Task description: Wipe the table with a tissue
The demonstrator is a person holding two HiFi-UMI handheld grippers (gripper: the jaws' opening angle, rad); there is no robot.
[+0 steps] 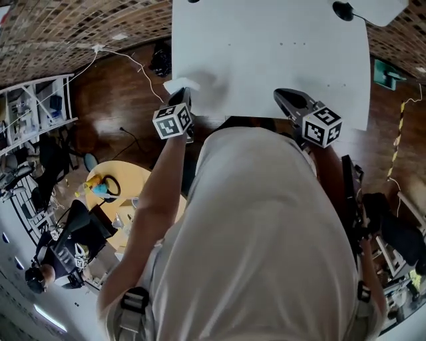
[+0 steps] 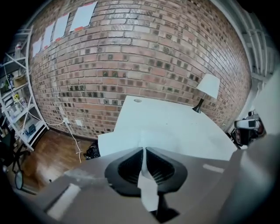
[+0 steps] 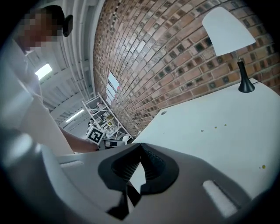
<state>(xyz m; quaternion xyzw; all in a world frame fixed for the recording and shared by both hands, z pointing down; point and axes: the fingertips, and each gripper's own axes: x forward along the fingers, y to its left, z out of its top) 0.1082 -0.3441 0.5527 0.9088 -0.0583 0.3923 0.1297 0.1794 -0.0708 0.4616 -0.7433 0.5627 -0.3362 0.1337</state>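
Observation:
A white table (image 1: 279, 60) fills the top of the head view. My left gripper (image 1: 181, 100) is over its near left corner, shut on a white tissue (image 1: 186, 85) that spreads on the tabletop ahead of the jaws. In the left gripper view a strip of the tissue (image 2: 120, 142) runs back between the closed jaws of the left gripper (image 2: 144, 148). My right gripper (image 1: 293, 100) hovers over the table's near edge further right. Seen from its own camera, the right gripper (image 3: 140, 145) has its tips together with nothing between them, above the table (image 3: 218, 131).
A lamp with a white shade (image 2: 208, 85) stands at the table's far right corner, its black base (image 1: 343, 9) near the far edge. A brick wall (image 2: 131, 57) rises behind. On the wooden floor at left are metal shelves (image 1: 40, 106), a round yellow table (image 1: 133, 193) and a cable.

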